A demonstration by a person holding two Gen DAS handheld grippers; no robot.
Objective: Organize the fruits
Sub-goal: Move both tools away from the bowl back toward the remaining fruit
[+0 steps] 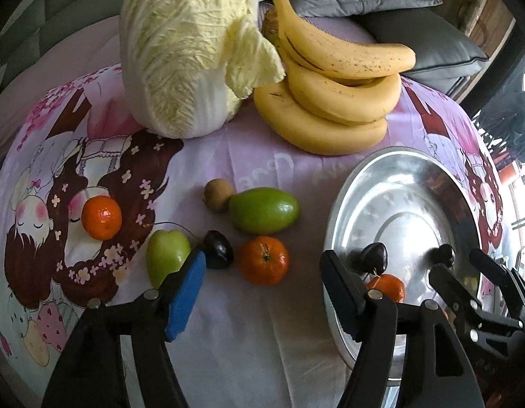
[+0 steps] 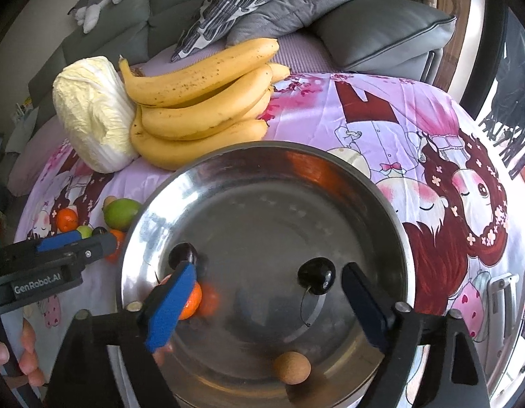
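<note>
A steel bowl (image 2: 262, 176) holds two dark cherries (image 2: 316, 275), an orange (image 2: 191, 301) and a small brown fruit (image 2: 292, 367). My right gripper (image 2: 267, 306) hangs open over the bowl, touching none of them. On the cloth left of the bowl (image 1: 408, 183) lie two oranges (image 1: 263, 260), a green mango (image 1: 264, 210), a brown kiwi (image 1: 217, 194), a green apple-like fruit (image 1: 167, 256) and a dark cherry (image 1: 217, 250). My left gripper (image 1: 265, 292) is open just short of the nearer orange, with nothing between its pads.
A bunch of bananas (image 1: 330, 95) and a napa cabbage (image 1: 191, 51) stand at the back of the cartoon-print cloth (image 1: 245, 163). Grey cushions (image 2: 381, 27) and a sofa lie behind. A person's hand (image 2: 24, 350) shows at the lower left of the right wrist view.
</note>
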